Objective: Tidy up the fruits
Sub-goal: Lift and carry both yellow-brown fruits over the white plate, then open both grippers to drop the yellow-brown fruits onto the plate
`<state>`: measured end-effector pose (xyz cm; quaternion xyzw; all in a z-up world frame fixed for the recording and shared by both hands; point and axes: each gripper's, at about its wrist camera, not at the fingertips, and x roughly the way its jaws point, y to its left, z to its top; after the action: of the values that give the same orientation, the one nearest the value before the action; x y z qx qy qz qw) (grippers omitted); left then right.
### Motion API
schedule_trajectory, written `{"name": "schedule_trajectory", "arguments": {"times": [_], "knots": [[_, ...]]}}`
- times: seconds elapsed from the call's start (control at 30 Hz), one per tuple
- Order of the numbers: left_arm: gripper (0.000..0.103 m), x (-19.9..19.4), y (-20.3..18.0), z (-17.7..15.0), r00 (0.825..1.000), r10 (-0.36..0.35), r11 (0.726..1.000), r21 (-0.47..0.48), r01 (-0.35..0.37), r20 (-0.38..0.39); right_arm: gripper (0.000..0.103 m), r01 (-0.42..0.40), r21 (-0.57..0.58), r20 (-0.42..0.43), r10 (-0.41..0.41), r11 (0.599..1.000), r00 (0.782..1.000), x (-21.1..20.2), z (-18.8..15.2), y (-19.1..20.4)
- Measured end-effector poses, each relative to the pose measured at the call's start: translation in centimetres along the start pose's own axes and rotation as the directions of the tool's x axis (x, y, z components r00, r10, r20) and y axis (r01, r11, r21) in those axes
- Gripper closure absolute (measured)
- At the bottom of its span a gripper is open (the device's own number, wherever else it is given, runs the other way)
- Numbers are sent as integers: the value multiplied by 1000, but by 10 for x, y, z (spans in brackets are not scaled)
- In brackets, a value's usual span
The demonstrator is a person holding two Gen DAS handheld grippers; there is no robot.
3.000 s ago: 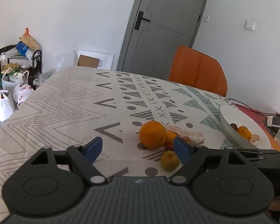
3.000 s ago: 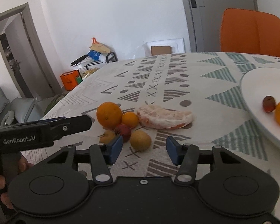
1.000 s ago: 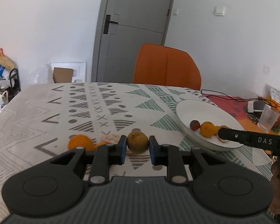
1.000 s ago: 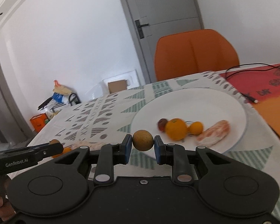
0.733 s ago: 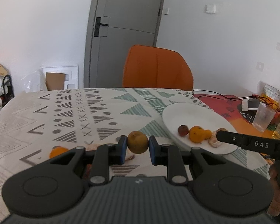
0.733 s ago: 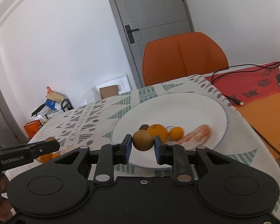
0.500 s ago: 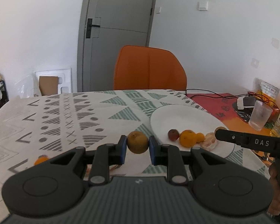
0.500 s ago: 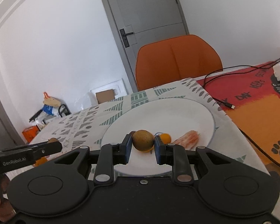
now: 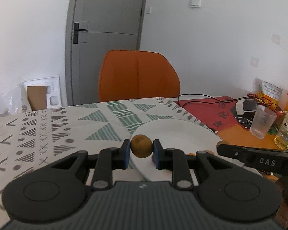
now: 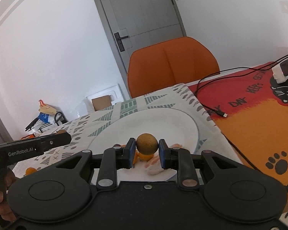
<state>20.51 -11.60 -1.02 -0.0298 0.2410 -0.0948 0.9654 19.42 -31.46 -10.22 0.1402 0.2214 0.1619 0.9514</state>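
Careful: your left gripper (image 9: 141, 149) and right gripper (image 10: 146, 150) each pinch a small round brown fruit, one (image 9: 141, 148) over the plate's near edge, the other (image 10: 146, 146) above its middle. Let go from this height and either could bounce or roll off the shallow white plate (image 10: 174, 122), which already holds an orange (image 10: 144, 156) and peeled pieces (image 10: 153, 167).
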Motion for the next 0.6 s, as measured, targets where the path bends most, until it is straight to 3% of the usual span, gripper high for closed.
{"name": "schedule_trajectory", "arguments": {"times": [0.47, 0.6], "knots": [[79, 43, -10, -3, 997, -29, 1000, 3, 30, -71, 79, 29, -2, -35, -29, 1000, 999, 22, 2, -9], [76, 46, -9, -3, 997, -25, 1000, 4, 26, -75, 72, 36, 3, -33, -36, 999, 999, 28, 2, -11]]}}
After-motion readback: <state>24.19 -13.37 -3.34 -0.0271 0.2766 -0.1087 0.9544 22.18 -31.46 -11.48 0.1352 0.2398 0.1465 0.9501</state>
